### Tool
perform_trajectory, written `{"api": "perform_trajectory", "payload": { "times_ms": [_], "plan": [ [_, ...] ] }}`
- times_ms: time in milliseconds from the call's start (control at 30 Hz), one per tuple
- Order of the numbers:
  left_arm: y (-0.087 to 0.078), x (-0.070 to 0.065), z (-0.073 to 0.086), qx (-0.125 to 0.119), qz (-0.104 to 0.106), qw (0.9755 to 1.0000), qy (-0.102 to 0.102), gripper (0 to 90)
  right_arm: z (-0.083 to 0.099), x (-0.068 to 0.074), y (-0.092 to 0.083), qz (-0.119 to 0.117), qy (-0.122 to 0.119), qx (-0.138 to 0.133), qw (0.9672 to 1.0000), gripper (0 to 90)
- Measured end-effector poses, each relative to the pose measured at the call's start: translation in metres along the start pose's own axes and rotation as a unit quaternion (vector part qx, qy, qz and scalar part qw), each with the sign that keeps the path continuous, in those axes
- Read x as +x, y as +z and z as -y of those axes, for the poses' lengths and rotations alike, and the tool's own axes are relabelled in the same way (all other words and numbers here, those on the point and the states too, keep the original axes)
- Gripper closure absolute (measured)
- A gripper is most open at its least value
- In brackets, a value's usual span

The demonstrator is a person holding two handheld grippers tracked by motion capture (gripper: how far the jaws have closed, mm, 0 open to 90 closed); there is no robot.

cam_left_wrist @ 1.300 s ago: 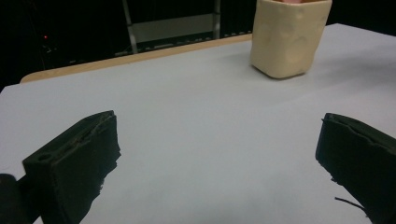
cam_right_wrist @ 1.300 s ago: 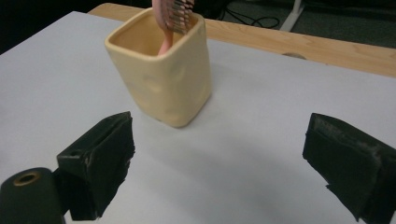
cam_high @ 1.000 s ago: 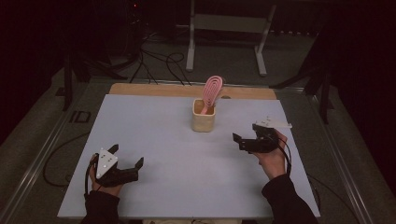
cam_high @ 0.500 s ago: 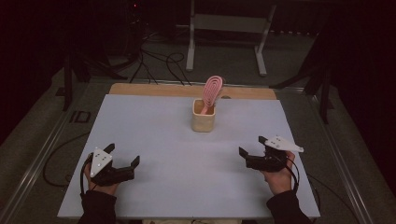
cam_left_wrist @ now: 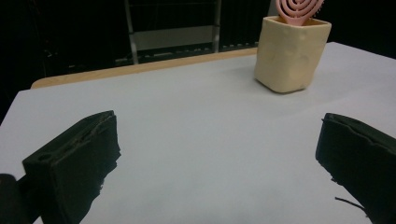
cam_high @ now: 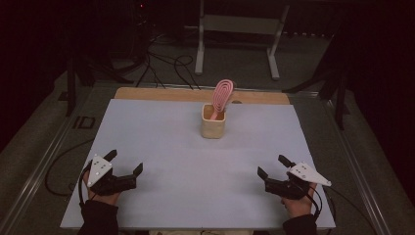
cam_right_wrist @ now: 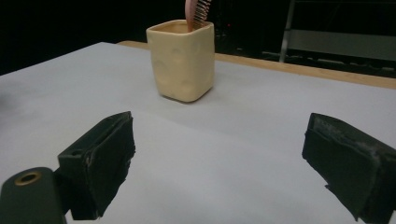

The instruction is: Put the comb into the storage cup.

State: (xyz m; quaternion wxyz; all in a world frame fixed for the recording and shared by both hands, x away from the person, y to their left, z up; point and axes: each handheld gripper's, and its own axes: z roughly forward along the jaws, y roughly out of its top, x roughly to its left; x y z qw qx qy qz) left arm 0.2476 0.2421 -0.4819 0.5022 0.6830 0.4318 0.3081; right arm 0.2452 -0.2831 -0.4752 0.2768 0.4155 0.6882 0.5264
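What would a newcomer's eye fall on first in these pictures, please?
Most likely the pink hairbrush standing head-up in the cream square cup near the far middle of the pale table. Next come the left gripper and right gripper, both open and empty near the table's near corners.

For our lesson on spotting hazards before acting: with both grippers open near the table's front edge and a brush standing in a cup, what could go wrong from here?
1. The pink brush leans out of the small cream cup; pulling it sideways could tip the cup.
2. The left gripper and right gripper sit equally far from the cup, so reaching together they might collide.
3. The brush's slim handle could slip between the fingers.
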Motion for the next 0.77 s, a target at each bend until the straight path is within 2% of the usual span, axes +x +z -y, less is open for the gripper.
{"api": "perform_trajectory", "payload": {
  "times_ms": [133, 400, 567, 767],
  "plan": [
    [-0.001, 0.002, 0.001, -0.003, 0.001, 1.0, -0.007, 0.2, 0.004, 0.001, -0.002, 0.009, -0.01, -0.006, 0.9999, 9.1],
    [0.001, 0.003, 0.003, 0.006, 0.0, 1.0, -0.003, 0.2, 0.008, 0.003, -0.001, 0.012, -0.013, 0.001, 0.9999, 9.1],
    [0.003, 0.001, 0.005, 0.015, -0.006, 0.9999, -0.001, 0.2, 0.011, 0.005, 0.002, 0.014, -0.03, 0.016, 0.9993, 9.0],
    [0.004, 0.001, 0.006, 0.02, -0.006, 0.9998, 0.0, 0.2, 0.011, 0.005, 0.002, 0.018, -0.031, 0.015, 0.9992, 9.1]
  ]
}}
